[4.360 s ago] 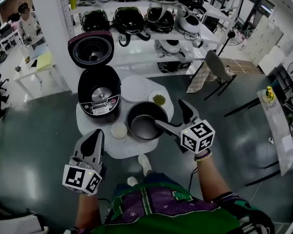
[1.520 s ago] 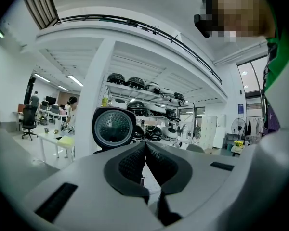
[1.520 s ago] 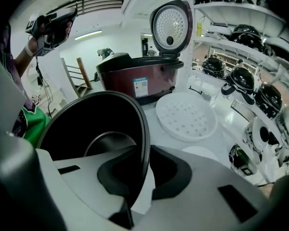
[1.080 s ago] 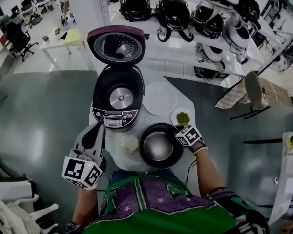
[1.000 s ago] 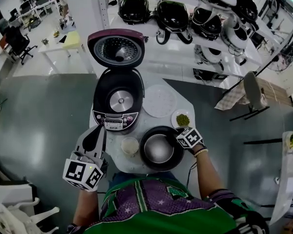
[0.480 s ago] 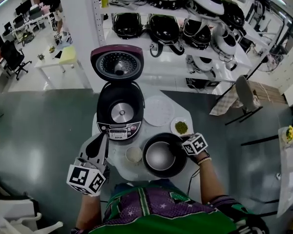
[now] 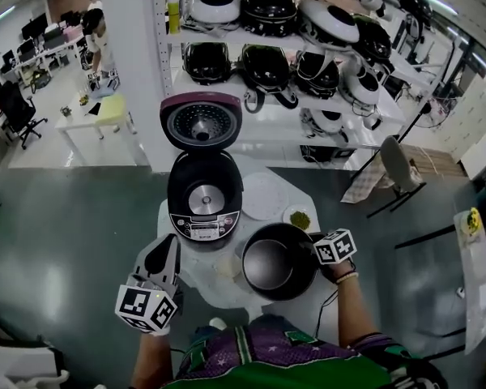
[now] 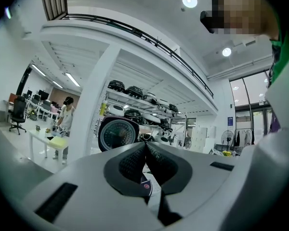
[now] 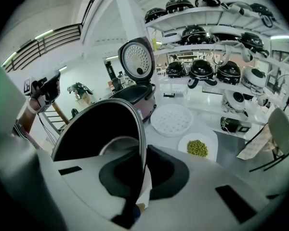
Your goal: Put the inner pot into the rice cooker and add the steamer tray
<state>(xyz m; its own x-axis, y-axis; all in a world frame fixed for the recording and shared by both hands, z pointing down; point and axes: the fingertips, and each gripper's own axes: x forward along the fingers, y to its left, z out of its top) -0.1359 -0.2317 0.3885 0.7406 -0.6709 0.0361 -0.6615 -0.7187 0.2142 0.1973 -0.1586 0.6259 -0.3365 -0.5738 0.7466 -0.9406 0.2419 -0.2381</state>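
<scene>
The rice cooker [image 7: 204, 201] stands left of the steamer tray [image 7: 264, 196], inner pot [image 7: 279, 262] before both

White plate of green beans [image 7: 299, 218] on the round white table [image 7: 193, 259], far right. White shelving rack [image 7: 251, 132] stands beyond the table.

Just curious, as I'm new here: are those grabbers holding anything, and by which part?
The right gripper is shut on the pot, pinching its rim at the side nearest that hand. The left gripper is shut and holds nothing.
</scene>
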